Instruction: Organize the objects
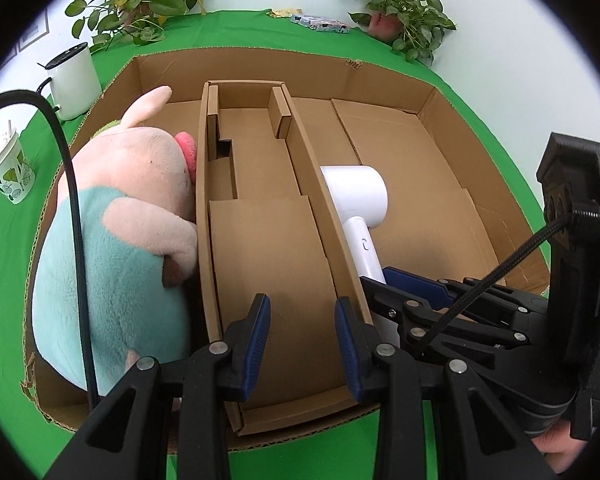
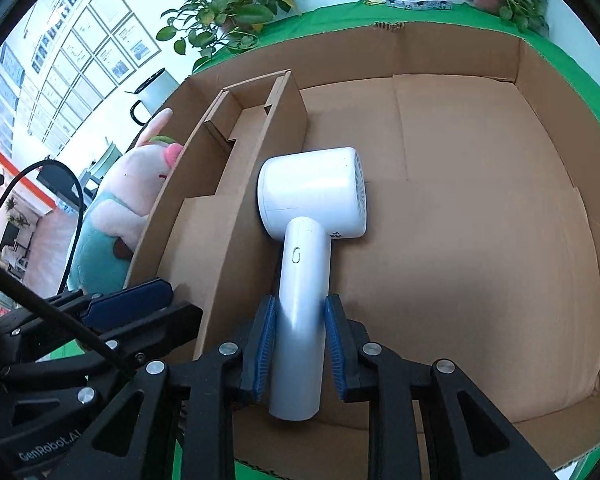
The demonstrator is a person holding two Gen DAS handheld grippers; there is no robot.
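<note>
A large open cardboard box [image 1: 440,92] [image 2: 540,92] lies on a green table. A cardboard divider insert [image 1: 268,240] [image 2: 220,200] splits it. A pink and teal plush pig [image 1: 120,220] [image 2: 112,208] fills the left compartment. A white hair dryer [image 2: 312,200] [image 1: 356,196] lies in the right compartment. My right gripper [image 2: 300,344] [image 1: 412,292] is shut on the dryer's handle. My left gripper [image 1: 302,344] is open and empty above the near end of the insert; it shows at the left of the right wrist view [image 2: 128,300].
Potted plants [image 1: 148,0] [image 1: 404,12] stand at the table's back. A white mug-like container [image 1: 74,80] and a patterned paper cup [image 1: 10,176] stand left of the box. A flat patterned packet [image 1: 320,24] lies at the back.
</note>
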